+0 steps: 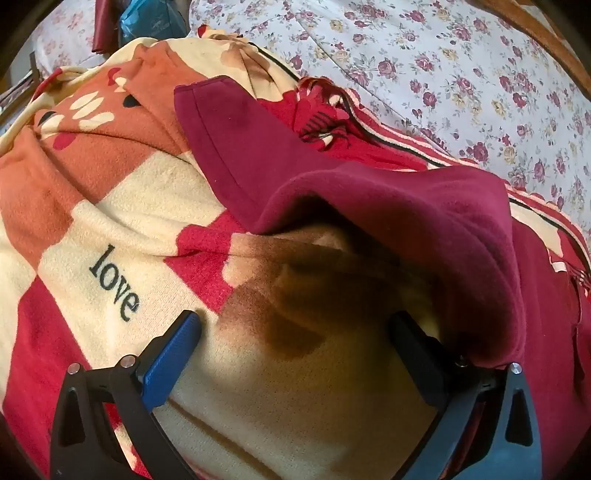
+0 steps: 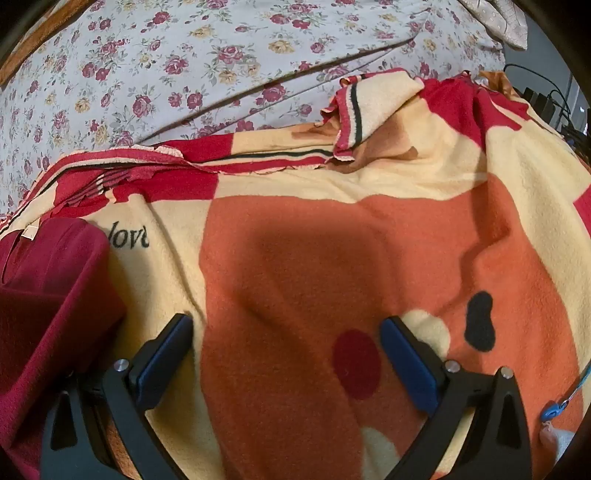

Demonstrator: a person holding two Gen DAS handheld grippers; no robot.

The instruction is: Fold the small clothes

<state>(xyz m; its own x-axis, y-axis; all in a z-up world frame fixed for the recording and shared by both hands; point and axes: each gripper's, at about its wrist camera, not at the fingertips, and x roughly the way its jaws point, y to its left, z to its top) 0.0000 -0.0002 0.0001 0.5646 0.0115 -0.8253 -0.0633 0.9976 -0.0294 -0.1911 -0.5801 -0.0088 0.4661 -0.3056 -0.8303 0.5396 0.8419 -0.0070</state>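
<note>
Two views cover this moment, and the left wrist view comes first: the left hand-held gripper hangs low over a checked blanket with its jaws spread wide and nothing between them. A maroon garment lies across the blanket ahead of it, one hemmed end stretched away toward the floral bedsheet and the nearer part humped up into a loose arch that throws a dark shadow on the blanket below. The right-hand finger sits under or against the hanging edge of that arch; whether it touches the cloth cannot be told. That placement suggests the garment's raised edge is the intended grip point, since a lifted fold is easier to pinch than flat fabric. A blue bag lies at the far top of the bed. In the right wrist view, the right hand-held gripper is likewise spread apart and empty, poised over an orange square of the blanket, well clear of the garment, which shows only as a maroon mass at the left edge beside the word "love". The blanket appears to serve as the folding surface over the bedsheet, with a corner flipped back at its far edge. Judging by the rumpled garment, folding has not yet gone far.
</note>
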